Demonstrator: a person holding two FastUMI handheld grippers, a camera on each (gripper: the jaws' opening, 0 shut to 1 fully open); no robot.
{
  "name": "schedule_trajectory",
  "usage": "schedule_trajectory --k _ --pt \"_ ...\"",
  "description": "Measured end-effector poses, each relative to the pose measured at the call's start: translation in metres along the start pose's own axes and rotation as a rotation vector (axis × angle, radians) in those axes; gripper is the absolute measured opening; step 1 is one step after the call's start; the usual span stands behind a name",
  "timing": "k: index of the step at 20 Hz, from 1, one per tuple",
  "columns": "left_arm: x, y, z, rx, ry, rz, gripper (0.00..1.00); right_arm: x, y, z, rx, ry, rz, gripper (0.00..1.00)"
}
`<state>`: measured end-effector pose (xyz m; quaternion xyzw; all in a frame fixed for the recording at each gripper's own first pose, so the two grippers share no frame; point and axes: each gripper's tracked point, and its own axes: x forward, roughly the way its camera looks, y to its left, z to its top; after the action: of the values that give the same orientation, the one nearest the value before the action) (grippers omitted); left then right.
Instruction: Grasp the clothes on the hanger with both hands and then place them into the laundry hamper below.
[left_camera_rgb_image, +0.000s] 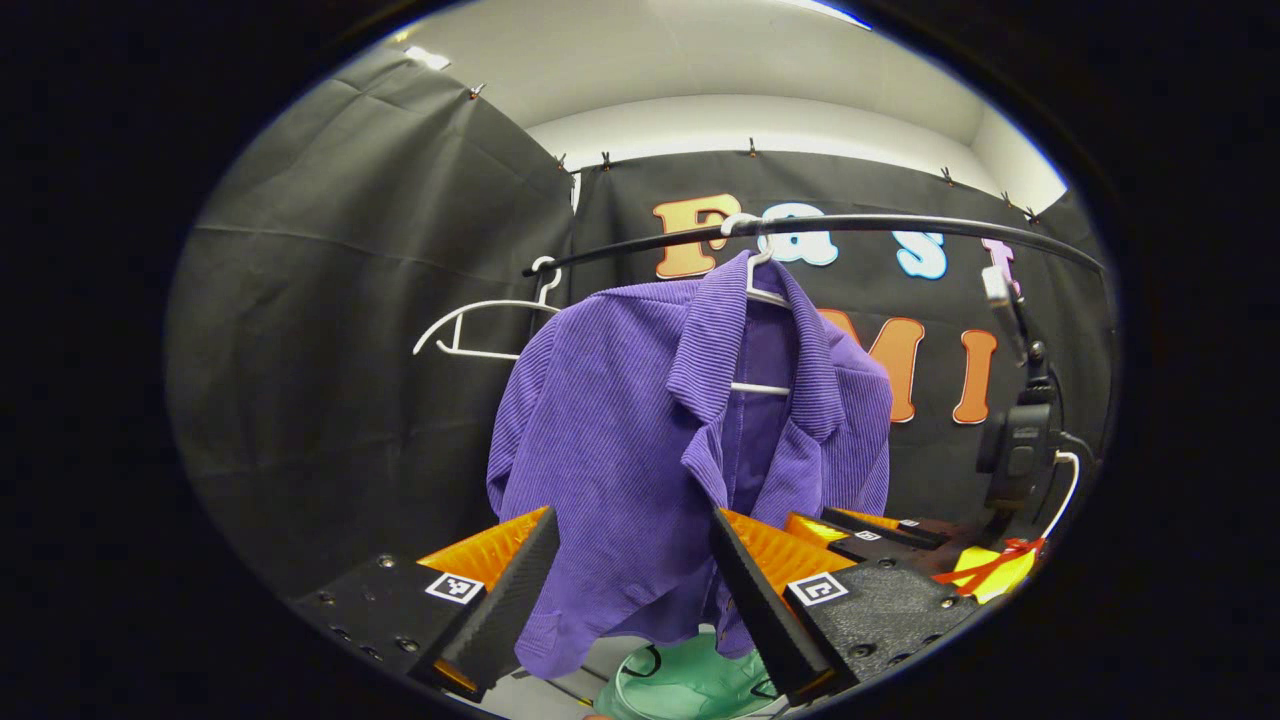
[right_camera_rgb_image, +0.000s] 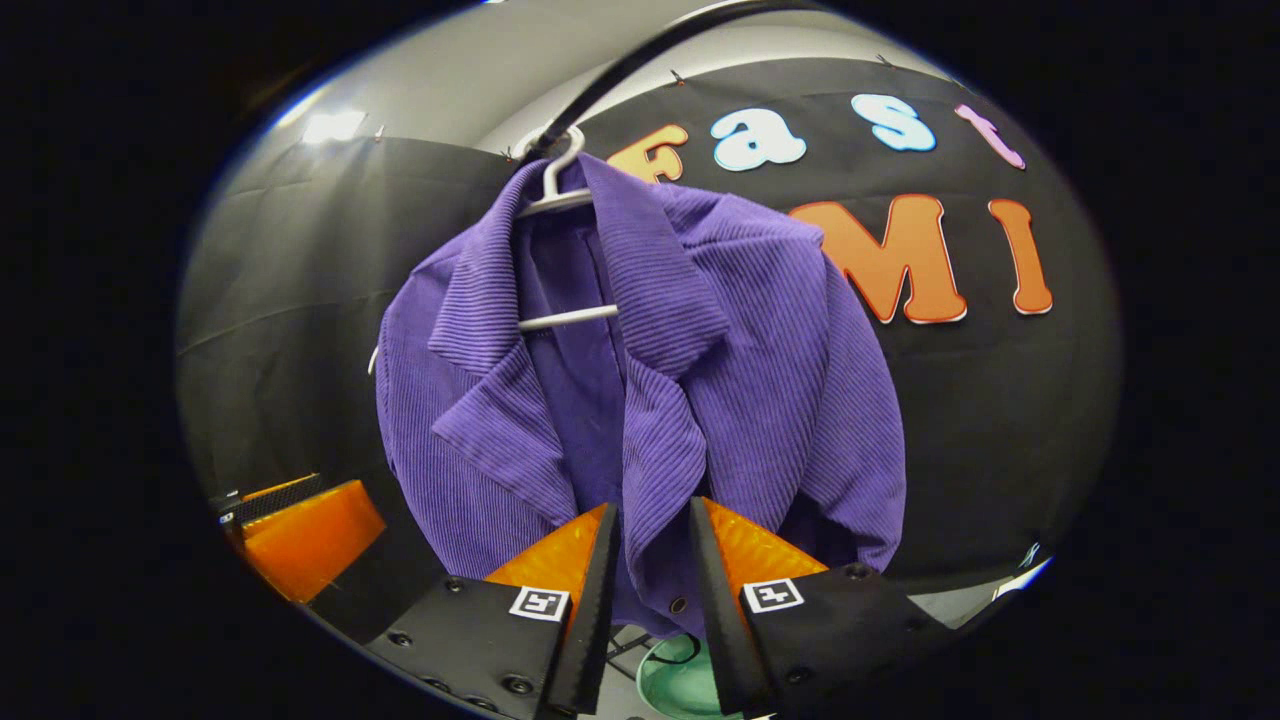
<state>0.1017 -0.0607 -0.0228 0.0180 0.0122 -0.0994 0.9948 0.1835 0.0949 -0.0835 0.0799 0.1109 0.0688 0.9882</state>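
Purple corduroy jacket (left_camera_rgb_image: 640, 430) hangs on a white hanger (right_camera_rgb_image: 560, 200) from the black rail (left_camera_rgb_image: 900, 225), above the green laundry hamper (left_camera_rgb_image: 690, 685). Step in hand: the approach to grasp. Left gripper (left_camera_rgb_image: 632, 570) stands wide, its fingers either side of the jacket's lower front, not pressing. Right gripper (right_camera_rgb_image: 648, 560) is narrower, the front edge between its fingers; whether they pinch the cloth, I cannot tell. Next, by my reckoning: both close on fabric, then lift it clear of the hanger.

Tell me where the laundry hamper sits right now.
The pale green laundry hamper sits low in both gripper views, directly beneath the hem of the purple corduroy shirt hanging on the white plastic hanger.
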Motion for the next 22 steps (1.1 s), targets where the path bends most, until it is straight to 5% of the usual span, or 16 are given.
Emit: schedule_trajectory --k 1,2,5,6,7,10,15,22 --pt "0.000 0.002 0.001 0.002 -0.001 0.003 0.96 0.007 -0.001 -0.001 0.011 0.004 -0.001 0.38" --pt "0.001 0.004 0.001 0.003 -0.002 0.007 0.96 0.012 -0.003 -0.001 0.018 0.007 -0.008 0.50" --pt "0.002 0.009 0.002 0.001 -0.002 0.020 0.93 0.027 -0.002 0.000 0.015 0.010 0.003 0.50" --pt "0.002 0.010 0.001 -0.001 -0.001 0.021 0.99 0.029 -0.002 0.001 0.002 0.002 0.004 0.62" --pt "0.003 0.011 0.001 -0.002 0.000 0.021 0.96 0.031 -0.003 0.003 -0.013 -0.004 0.003 0.38" --pt "0.011 0.009 -0.001 -0.010 0.002 0.011 0.96 0.039 -0.010 0.003 -0.016 -0.003 -0.024 0.13" --pt "0.027 -0.018 -0.005 -0.054 0.001 -0.075 0.93 0.035 -0.024 0.012 0.020 -0.012 -0.026 0.08" --pt "0.065 -0.049 -0.015 -0.034 0.010 -0.089 0.94 0.020 -0.047 0.030 0.061 -0.039 0.016 0.08"
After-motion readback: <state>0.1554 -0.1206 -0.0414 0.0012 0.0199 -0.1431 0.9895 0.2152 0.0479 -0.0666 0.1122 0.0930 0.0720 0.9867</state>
